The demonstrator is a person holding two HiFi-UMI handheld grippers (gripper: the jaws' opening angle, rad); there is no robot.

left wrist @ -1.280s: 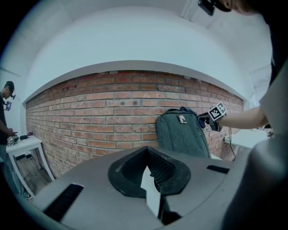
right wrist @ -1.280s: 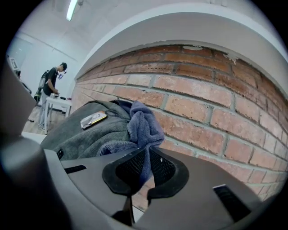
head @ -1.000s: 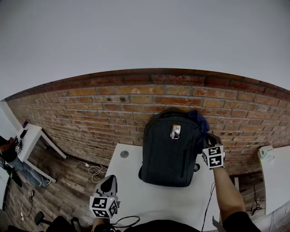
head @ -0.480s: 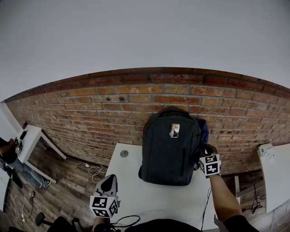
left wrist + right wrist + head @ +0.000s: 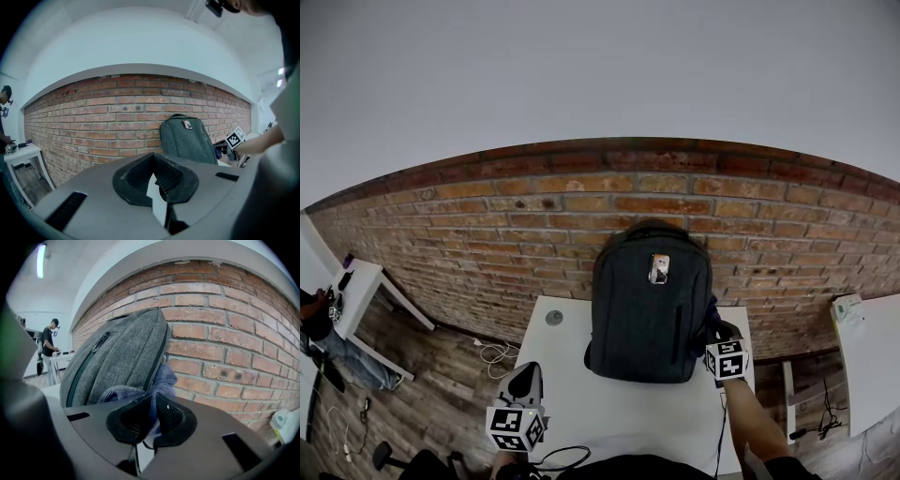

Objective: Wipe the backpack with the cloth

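R gripper (image 5: 152,405), jaws clamped on cloth (image 5: 162,379), sits at lower R side of backpack (image 5: 649,300), upright on table (image 5: 581,412), bag lying L of it; L gripper (image 5: 155,169), jaws closed and empty, well apart.

White table (image 5: 609,408), far edge toward the brick wall (image 5: 487,234); carries one dark grey backpack (image 5: 649,305), standing upright at the far edge; one small round grey disc (image 5: 555,318), left of the backpack; one dark cable (image 5: 565,457), looped at the near edge.
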